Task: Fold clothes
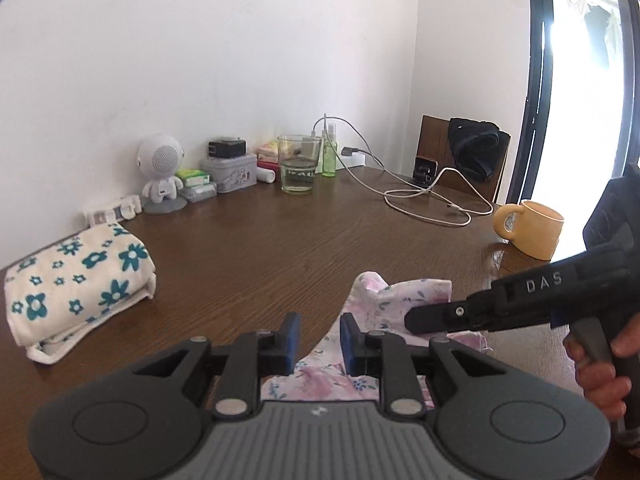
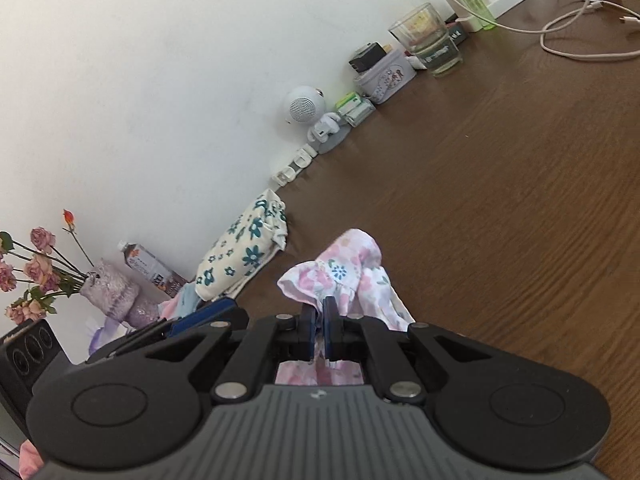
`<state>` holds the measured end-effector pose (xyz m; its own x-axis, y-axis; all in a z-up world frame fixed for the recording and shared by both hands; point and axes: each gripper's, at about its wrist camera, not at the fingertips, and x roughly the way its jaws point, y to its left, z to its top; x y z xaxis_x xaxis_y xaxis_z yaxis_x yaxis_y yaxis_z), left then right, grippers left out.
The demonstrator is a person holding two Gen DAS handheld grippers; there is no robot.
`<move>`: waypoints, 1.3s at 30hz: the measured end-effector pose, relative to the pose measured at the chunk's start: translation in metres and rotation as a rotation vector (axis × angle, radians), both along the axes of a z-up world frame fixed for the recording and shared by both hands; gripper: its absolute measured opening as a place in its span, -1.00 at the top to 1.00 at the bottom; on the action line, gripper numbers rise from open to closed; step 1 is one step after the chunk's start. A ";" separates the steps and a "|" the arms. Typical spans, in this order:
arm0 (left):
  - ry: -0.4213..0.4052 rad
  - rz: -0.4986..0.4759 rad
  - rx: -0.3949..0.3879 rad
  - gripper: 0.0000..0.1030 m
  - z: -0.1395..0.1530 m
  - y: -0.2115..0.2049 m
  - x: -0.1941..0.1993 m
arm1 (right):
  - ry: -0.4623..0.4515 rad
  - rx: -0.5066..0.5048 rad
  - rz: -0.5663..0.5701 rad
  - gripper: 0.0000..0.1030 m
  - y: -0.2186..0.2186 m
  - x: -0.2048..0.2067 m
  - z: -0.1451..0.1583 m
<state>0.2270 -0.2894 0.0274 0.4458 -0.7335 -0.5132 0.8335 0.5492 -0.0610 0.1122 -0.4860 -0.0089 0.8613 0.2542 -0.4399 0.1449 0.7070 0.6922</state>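
Observation:
A pink floral garment (image 1: 384, 300) (image 2: 348, 268) lies bunched on the brown wooden table (image 1: 260, 240). In the right wrist view my right gripper (image 2: 319, 312) is shut on a fold of it, with cloth pinched between the blue pads. The left wrist view shows that gripper (image 1: 420, 320) coming in from the right, a hand on its handle. My left gripper (image 1: 320, 326) hovers at the garment's left edge, its jaws apart, and the pads press on nothing. A folded white cloth with teal flowers (image 1: 80, 284) (image 2: 244, 252) rests at the left.
Along the wall stand a white speaker figure (image 1: 160, 168), a tin (image 1: 230, 172), a glass (image 1: 298, 164) and a green bottle (image 1: 329, 156). A white cable (image 1: 420, 196) and a yellow mug (image 1: 532, 228) lie at the right. A vase of flowers (image 2: 112, 288) stands far left.

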 end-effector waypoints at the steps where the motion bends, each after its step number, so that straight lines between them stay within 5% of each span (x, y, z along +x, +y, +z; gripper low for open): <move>1: 0.008 -0.014 0.007 0.61 -0.004 -0.005 -0.002 | 0.013 0.000 -0.016 0.93 0.000 -0.003 -0.003; 10: 0.035 -0.057 0.112 0.61 -0.032 -0.034 -0.010 | 0.038 -0.070 -0.065 0.85 0.002 -0.025 -0.005; 18: 0.031 -0.058 0.119 0.60 -0.036 -0.036 -0.010 | -0.188 -0.361 0.013 0.70 0.031 -0.024 0.049; 23: 0.034 -0.066 0.100 0.46 -0.033 -0.028 -0.012 | -0.060 -0.319 0.102 0.71 0.029 0.018 0.028; 28: 0.004 -0.016 0.069 0.40 -0.020 -0.006 -0.016 | 0.001 -0.446 0.056 0.72 0.024 0.018 0.010; 31: 0.022 0.033 0.047 0.48 -0.016 0.003 -0.009 | 0.003 -0.443 0.064 0.72 0.022 0.017 0.006; 34: 0.054 0.037 0.055 0.83 -0.020 0.005 -0.004 | 0.027 -0.440 0.074 0.72 0.020 0.020 -0.001; 39: 0.090 0.036 0.076 0.82 -0.033 0.006 0.000 | 0.042 -0.468 0.084 0.73 0.022 0.023 -0.005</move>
